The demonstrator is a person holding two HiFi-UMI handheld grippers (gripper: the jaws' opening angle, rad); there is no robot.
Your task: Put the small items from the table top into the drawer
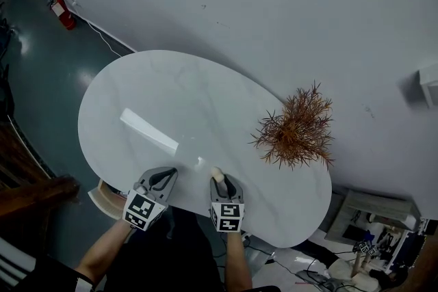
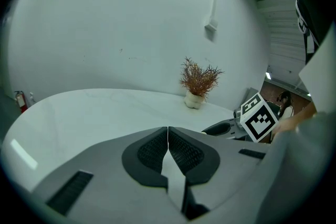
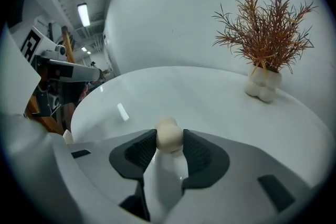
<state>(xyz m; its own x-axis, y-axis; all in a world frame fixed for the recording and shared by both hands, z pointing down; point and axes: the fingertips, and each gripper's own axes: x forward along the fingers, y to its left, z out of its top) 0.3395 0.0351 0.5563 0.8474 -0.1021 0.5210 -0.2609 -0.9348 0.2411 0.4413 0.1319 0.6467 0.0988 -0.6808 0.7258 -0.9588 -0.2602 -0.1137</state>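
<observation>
At 10 o'clock in the head view, a red fire extinguisher (image 1: 63,12) is seen on the floor by the wall. The middle is taken up by the white oval surface (image 1: 171,92). Under its rim at 8 o'clock a pale open drawer (image 1: 102,199) is seen jutting out, just beside the left gripper (image 1: 163,176). That gripper's jaws are pressed together, and nothing is caught between them. Near it, at 6 o'clock of the surface, the right gripper (image 1: 220,180) is held over the near rim. A small cream rounded item (image 3: 168,135) is pinched between its pads, over the surface and outside the drawer. At 3 o'clock a dried rust-brown plant (image 1: 298,128) is stood in a lumpy cream pot (image 3: 262,85), well apart from both grippers.
</observation>
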